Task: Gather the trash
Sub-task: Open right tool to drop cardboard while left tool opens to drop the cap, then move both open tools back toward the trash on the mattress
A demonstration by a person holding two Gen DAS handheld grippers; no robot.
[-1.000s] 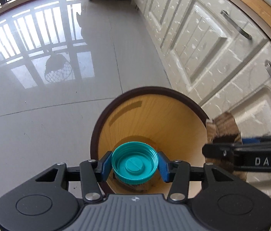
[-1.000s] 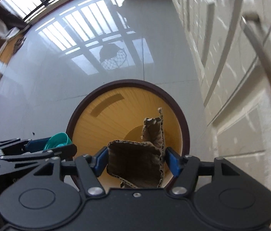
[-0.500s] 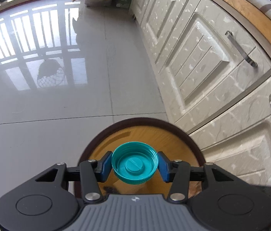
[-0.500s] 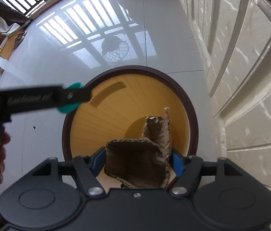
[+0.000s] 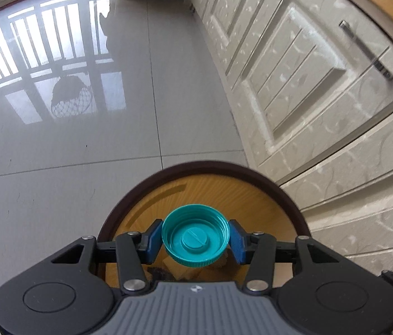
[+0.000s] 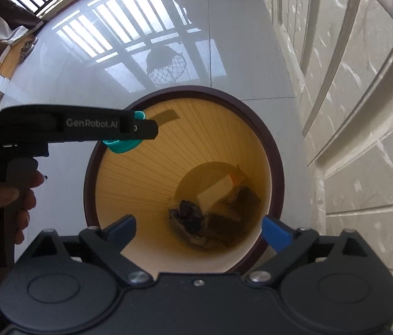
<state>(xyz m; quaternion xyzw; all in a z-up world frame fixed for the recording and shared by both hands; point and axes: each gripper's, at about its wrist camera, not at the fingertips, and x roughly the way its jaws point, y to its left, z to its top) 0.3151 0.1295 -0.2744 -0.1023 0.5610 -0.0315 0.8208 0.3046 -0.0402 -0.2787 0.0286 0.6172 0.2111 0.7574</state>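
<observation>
My left gripper (image 5: 195,240), lettered "GenRobot.AI" on its side, clamps a teal bottle cap (image 5: 195,236) over the waste bin (image 6: 275,167). My right gripper (image 6: 197,227) stands spread wide and empty above the bin; cardboard scraps (image 6: 196,217) lie at its bottom.

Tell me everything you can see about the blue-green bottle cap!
The bottle cap is round, teal and looks like plastic, with fine ridges around its rim. Its open inside faces the camera, showing a raised round plug with a thin line across it. The left gripper pinches it from both sides with blue pads. It hangs in the air above the open trash bin, near the rim.
</observation>
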